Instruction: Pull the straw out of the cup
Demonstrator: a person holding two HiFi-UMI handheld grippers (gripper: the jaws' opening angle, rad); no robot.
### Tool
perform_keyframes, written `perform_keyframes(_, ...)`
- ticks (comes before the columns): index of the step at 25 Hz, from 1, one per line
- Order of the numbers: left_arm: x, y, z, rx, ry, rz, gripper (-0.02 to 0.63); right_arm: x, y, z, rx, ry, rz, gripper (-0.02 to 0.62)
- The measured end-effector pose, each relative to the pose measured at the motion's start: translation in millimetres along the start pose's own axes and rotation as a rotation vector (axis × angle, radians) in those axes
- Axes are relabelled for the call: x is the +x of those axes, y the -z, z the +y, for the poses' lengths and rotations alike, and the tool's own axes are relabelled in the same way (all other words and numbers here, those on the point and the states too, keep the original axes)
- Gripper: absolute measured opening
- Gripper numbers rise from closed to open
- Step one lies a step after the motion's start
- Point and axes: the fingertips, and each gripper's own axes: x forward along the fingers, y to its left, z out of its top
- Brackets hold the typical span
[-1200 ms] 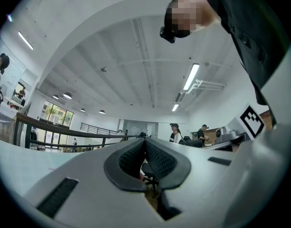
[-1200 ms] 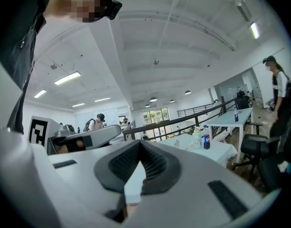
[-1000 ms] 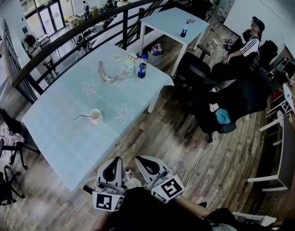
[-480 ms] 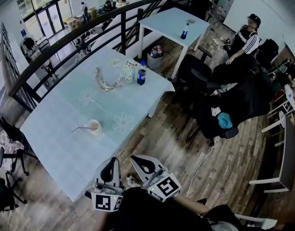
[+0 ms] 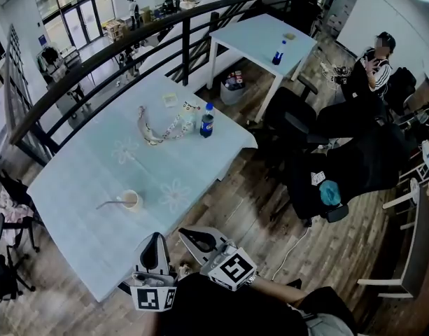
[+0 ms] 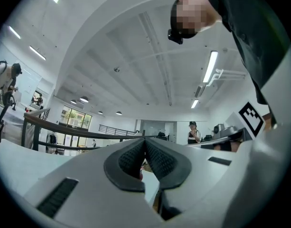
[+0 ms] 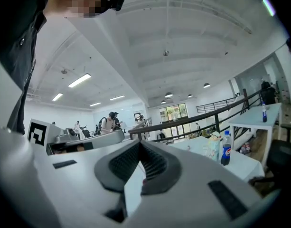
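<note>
**Head view.** A long pale blue desk (image 5: 95, 187) runs from 7 o'clock up toward 1 o'clock. The cup (image 5: 131, 200) stands on it at about 8 o'clock from the picture's centre. The straw (image 5: 108, 204) is in the cup and leans out over the rim toward 9 o'clock. A dark bottle with a blue cap (image 5: 207, 121) stands well apart from the cup, toward 1 o'clock from it. Both tools sit at the 6 o'clock edge, off the desk's near corner and well short of the cup. The left tongs (image 5: 155, 242) and the right tongs (image 5: 192, 236) both point toward 12 o'clock. A second desk (image 5: 256, 33) stands at 1 o'clock beyond a dark railing (image 5: 130, 44).

**Left gripper view.** The left tongs (image 6: 146, 152) have their ribbed pads pressed together with nothing between them. The cup does not show here. A person (image 6: 193, 132) stands far off at 3 o'clock from the tips.

**Right gripper view.** The right tongs (image 7: 139, 151) are also closed, pads meeting at the tip and gripping nothing. The bottle (image 7: 225, 148) stands on the desk (image 7: 252, 164) at 3 o'clock. The cup is out of sight.
</note>
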Motion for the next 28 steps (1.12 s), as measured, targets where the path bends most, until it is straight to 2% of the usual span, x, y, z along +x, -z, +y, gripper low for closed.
perform_keyframes(6, 44.4, 0.2, -3.4, 0.018, -0.07, -0.018, 0.012, 11.4, -9.4, -41.6, -0.012, -0.088, 0.031, 0.009)
perform_keyframes(15, 84.9, 8.2, -7.5, 0.047, -0.217, -0.043, 0.012, 21.4, -13.1, -88.9, -0.015, -0.227, 0.059, 0.009)
perform_keyframes(22, 88.2, 22.2, 18.7, 0.072, -0.399, -0.009, 0.013, 36.9, -11.3, -107.1, -0.01, -0.33, 0.1, 0.009)
perform_keyframes(28, 73.5, 39.5, 67.3, 0.01, -0.479, -0.017, 0.014, 58.6, -9.9, -107.9, -0.03, -0.328, 0.116, 0.009)
